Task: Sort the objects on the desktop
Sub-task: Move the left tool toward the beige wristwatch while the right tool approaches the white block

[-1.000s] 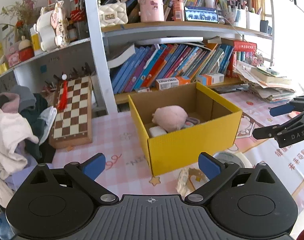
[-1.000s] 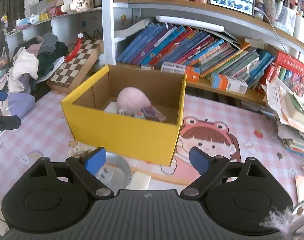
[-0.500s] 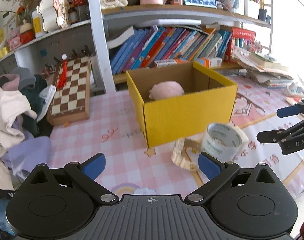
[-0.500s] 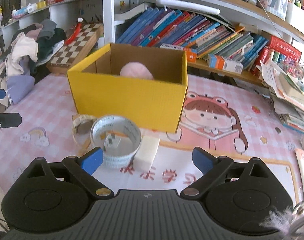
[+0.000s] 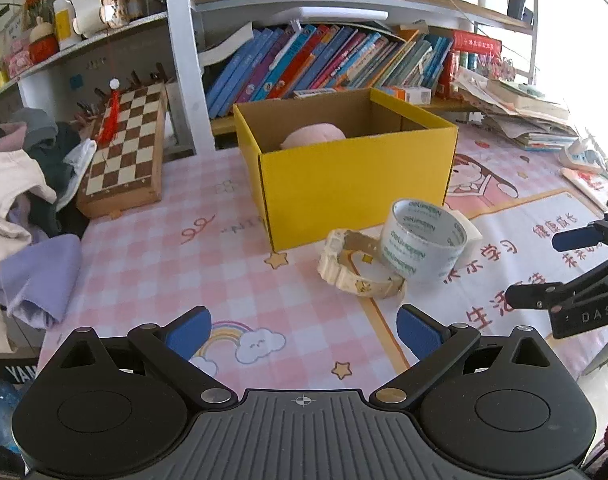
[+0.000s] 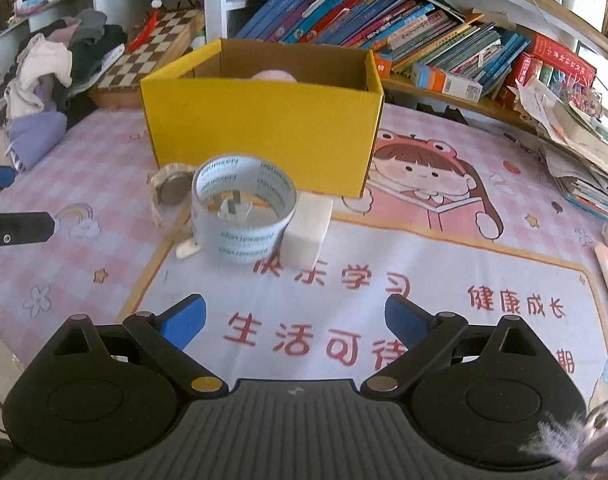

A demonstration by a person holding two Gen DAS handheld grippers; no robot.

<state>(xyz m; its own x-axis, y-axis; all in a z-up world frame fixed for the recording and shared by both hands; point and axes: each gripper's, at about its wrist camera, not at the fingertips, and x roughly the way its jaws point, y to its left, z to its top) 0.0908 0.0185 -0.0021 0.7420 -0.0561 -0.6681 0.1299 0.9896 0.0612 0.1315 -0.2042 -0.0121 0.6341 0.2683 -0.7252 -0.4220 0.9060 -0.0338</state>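
Observation:
A yellow cardboard box (image 5: 355,184) (image 6: 264,128) stands mid-table with a pink plush (image 5: 315,137) (image 6: 274,76) inside. In front of it lie a clear tape roll (image 5: 421,239) (image 6: 243,212), a cream wristwatch (image 5: 353,268) (image 6: 170,192) and a white block (image 6: 308,228). A small white plug (image 6: 234,208) sits inside the tape roll. My left gripper (image 5: 304,326) is open and empty, near the front edge, short of the watch. My right gripper (image 6: 294,318) is open and empty, short of the tape; it also shows in the left wrist view (image 5: 543,268).
A chessboard (image 5: 124,152) leans at the back left beside a pile of clothes (image 5: 20,184). Shelves of books (image 5: 323,60) run behind the box. Stacked papers (image 6: 575,152) lie at the right. A cartoon mat (image 6: 383,272) covers the table.
Both grippers have drawn back and lowered from above the box toward the table's front. The tape roll, watch and white block have come into full view. Both stay open.

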